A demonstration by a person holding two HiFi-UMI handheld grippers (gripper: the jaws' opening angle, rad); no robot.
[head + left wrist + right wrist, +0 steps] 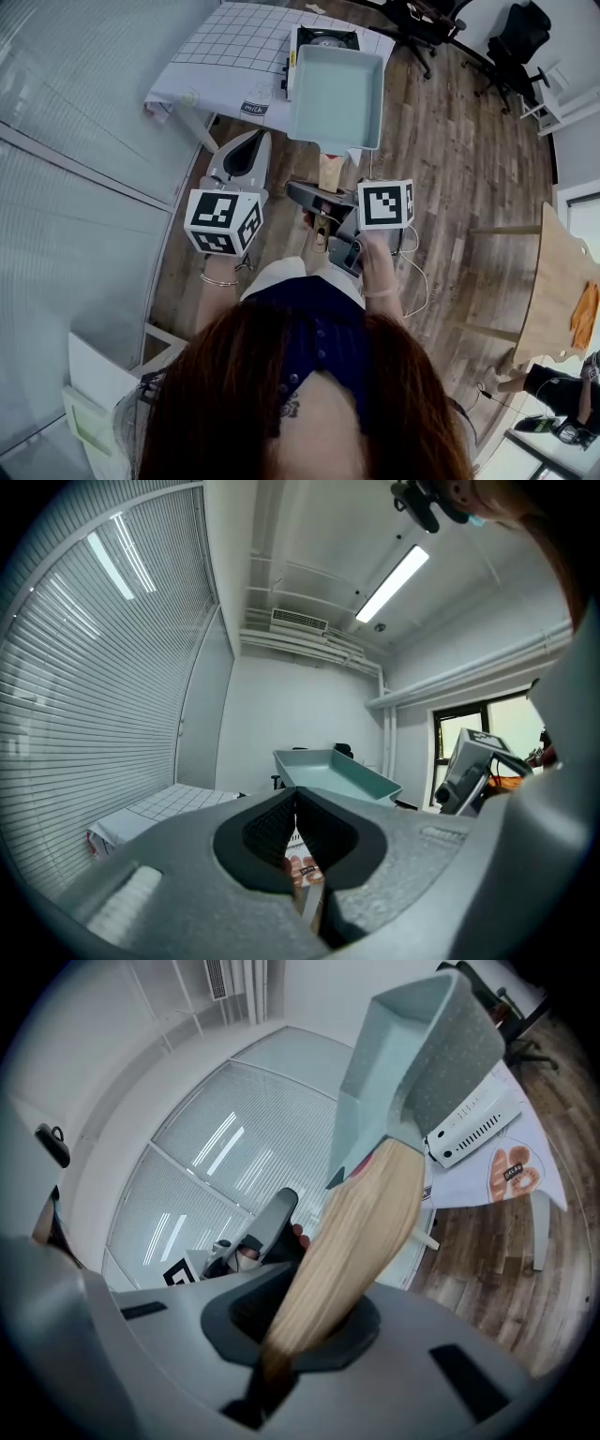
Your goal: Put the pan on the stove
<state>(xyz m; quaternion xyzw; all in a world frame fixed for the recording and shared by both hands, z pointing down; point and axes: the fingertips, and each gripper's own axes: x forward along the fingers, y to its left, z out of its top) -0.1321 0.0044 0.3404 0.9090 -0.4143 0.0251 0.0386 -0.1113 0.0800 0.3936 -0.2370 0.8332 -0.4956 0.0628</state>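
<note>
Right gripper point(291, 1330) jaws clamped on pan point(336, 94) handle point(356, 1241), left gripper point(296, 803) jaws together; pan in air short of table point(225, 47), stove point(323, 39) beyond. Risk: handle-end grip lets pan droop, clipping table edge

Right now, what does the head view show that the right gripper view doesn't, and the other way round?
Head view only: the person's hair and a wooden side table. Right gripper view only: the right gripper clamped on the wooden handle up close, and an orange printed picture on the tablecloth. Both: the pan, the left gripper, the tablecloth.
</note>
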